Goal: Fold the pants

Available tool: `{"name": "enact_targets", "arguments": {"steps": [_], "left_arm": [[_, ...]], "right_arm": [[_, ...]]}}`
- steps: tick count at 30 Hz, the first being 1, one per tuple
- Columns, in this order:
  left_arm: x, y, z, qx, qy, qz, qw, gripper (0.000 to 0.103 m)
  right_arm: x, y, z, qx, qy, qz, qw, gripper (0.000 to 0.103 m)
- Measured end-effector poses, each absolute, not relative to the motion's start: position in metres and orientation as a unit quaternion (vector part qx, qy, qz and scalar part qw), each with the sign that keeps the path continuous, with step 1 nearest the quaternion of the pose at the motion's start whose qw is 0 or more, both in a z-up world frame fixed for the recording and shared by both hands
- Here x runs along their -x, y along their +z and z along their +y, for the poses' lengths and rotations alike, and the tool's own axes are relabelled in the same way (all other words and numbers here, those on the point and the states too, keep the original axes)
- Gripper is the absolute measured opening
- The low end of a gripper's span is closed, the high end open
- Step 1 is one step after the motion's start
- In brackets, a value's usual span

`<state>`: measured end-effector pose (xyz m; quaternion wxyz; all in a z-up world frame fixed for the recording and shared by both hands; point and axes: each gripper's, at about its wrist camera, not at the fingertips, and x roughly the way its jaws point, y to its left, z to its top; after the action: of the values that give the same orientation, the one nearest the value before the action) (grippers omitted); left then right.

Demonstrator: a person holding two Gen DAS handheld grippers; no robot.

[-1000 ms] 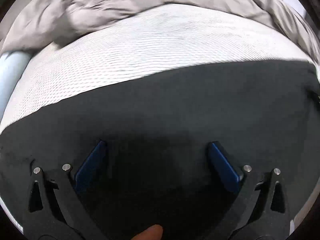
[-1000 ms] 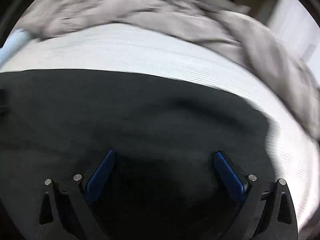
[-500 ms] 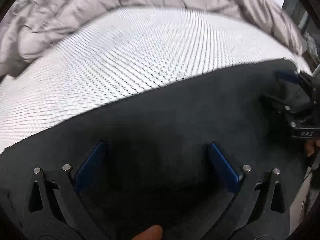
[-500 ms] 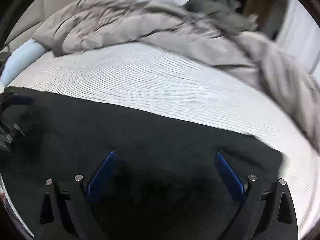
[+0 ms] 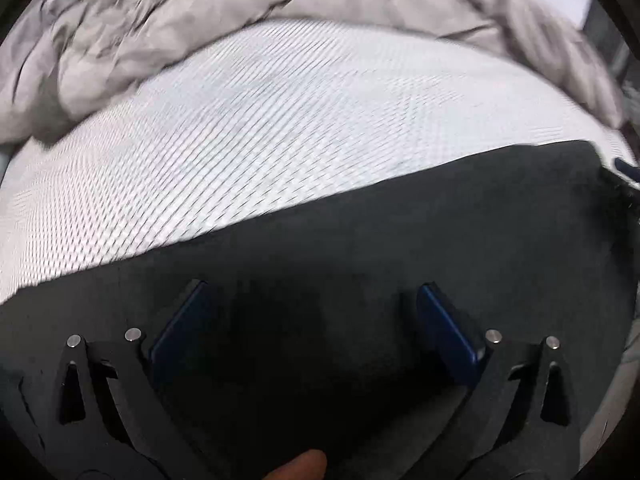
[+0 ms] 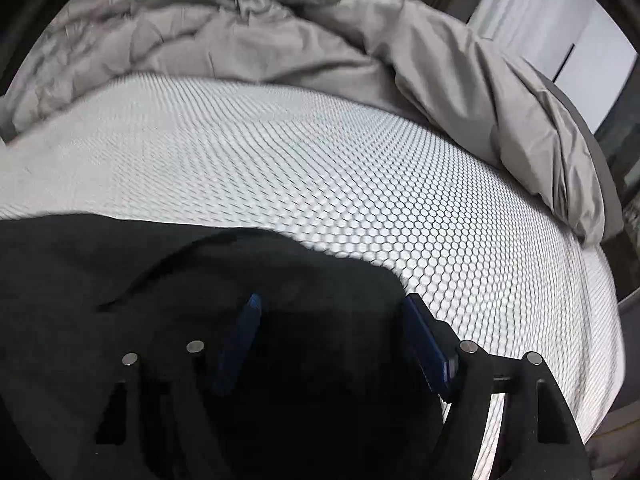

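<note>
Black pants (image 5: 400, 248) lie flat across the near side of a white honeycomb-patterned mattress (image 5: 280, 140). My left gripper (image 5: 312, 292) hovers over them, pointing steeply down, open, its blue pads wide apart. In the right wrist view the pants (image 6: 120, 280) end just right of the jaws, and a raised crease runs across the cloth. My right gripper (image 6: 332, 300) is at that end. Its jaws are closing with black cloth between them, and its right pad sits at the cloth's edge. The pads do not visibly press.
A crumpled grey duvet (image 6: 280, 40) is piled along the far side and right side of the mattress (image 6: 440, 200). A fingertip of the person's hand (image 5: 300, 466) shows at the bottom of the left wrist view. Bare mattress lies between the pants and the duvet.
My right gripper's jaws have narrowed and it has shifted to the right end of the pants, where the cloth now bunches. In the left wrist view the other gripper has slid almost out of sight.
</note>
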<state>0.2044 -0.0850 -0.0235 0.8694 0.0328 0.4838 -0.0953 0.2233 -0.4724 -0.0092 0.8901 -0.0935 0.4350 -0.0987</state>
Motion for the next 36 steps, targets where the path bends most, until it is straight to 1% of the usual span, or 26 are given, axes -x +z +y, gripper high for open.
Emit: {"name": "enact_targets", "arguments": {"steps": [1,2,3,5,6,8,11,14,16,17,18,19,20,21,23,25,27,29,30,31,33,35,36], "left_arm": [[-0.202,-0.017,-0.095,-0.043,-0.107,0.472,0.874,0.102],[-0.200,-0.014,-0.108,-0.060,-0.114,0.464,0.877,0.102],[-0.196,-0.014,-0.120,-0.072,-0.113,0.465,0.875,0.102],[-0.216,-0.032,-0.128,-0.101,-0.098,0.501,0.854,0.102],[-0.218,-0.038,-0.128,-0.099,-0.091,0.511,0.849,0.103],[-0.219,-0.043,-0.102,-0.045,-0.103,0.516,0.849,0.103],[-0.205,-0.040,-0.054,-0.043,-0.079,0.508,0.856,0.103],[-0.203,-0.039,0.009,-0.039,-0.022,0.509,0.860,0.102],[-0.199,-0.035,0.050,-0.001,0.014,0.505,0.863,0.095],[-0.197,-0.034,0.064,0.021,0.009,0.503,0.864,0.089],[-0.193,-0.031,0.071,0.031,0.009,0.500,0.865,0.072],[-0.189,-0.027,0.072,0.027,0.016,0.497,0.867,0.061],[-0.185,-0.021,0.070,0.025,0.010,0.492,0.870,0.057],[-0.183,-0.016,0.071,0.028,-0.009,0.489,0.872,0.049],[-0.174,-0.003,0.076,0.024,-0.053,0.473,0.879,0.048],[-0.156,0.012,0.085,0.006,-0.038,0.451,0.892,0.048],[-0.146,0.015,0.104,0.002,-0.016,0.449,0.893,0.048],[-0.137,0.005,0.137,-0.012,0.025,0.460,0.887,0.042],[-0.145,-0.007,0.162,-0.019,0.048,0.472,0.880,0.036],[-0.143,-0.019,0.189,-0.010,0.067,0.483,0.873,0.035],[-0.137,-0.028,0.226,0.023,0.086,0.477,0.874,0.033],[-0.127,-0.023,0.262,0.065,0.109,0.466,0.876,0.018],[-0.123,-0.019,0.271,0.077,0.115,0.465,0.875,0.004]], "right_arm": [[-0.210,-0.001,-0.462,0.088,-0.089,0.418,0.900,0.077],[-0.196,0.006,-0.449,0.083,-0.074,0.403,0.909,0.085],[-0.188,0.009,-0.433,0.075,-0.052,0.393,0.915,0.088],[-0.173,0.002,-0.400,0.064,0.006,0.400,0.914,0.089],[-0.171,-0.004,-0.382,0.064,0.035,0.413,0.908,0.089],[-0.168,-0.018,-0.356,0.076,0.067,0.435,0.894,0.089],[-0.155,-0.039,-0.333,0.107,0.066,0.461,0.879,0.088],[-0.152,-0.041,-0.346,0.078,0.068,0.462,0.881,0.088],[-0.151,-0.041,-0.346,0.078,0.066,0.463,0.880,0.089],[-0.151,-0.041,-0.345,0.080,0.064,0.463,0.880,0.090],[-0.149,-0.042,-0.339,0.083,0.061,0.463,0.880,0.090],[-0.147,-0.043,-0.336,0.085,0.059,0.463,0.881,0.090],[-0.154,-0.044,-0.338,0.086,0.057,0.463,0.881,0.091],[-0.153,-0.044,-0.336,0.085,0.056,0.463,0.881,0.091],[-0.155,-0.046,-0.338,0.082,0.056,0.464,0.880,0.092],[-0.154,-0.045,-0.337,0.081,0.056,0.463,0.881,0.092],[-0.155,-0.047,-0.339,0.081,0.055,0.460,0.882,0.092],[-0.157,-0.049,-0.342,0.078,0.054,0.456,0.885,0.092],[-0.157,-0.050,-0.342,0.077,0.053,0.455,0.886,0.093],[-0.156,-0.050,-0.343,0.076,0.053,0.454,0.886,0.093],[-0.156,-0.051,-0.343,0.074,0.051,0.453,0.887,0.093],[-0.157,-0.050,-0.342,0.075,0.050,0.453,0.887,0.094],[-0.157,-0.050,-0.342,0.076,0.050,0.454,0.886,0.094]]}}
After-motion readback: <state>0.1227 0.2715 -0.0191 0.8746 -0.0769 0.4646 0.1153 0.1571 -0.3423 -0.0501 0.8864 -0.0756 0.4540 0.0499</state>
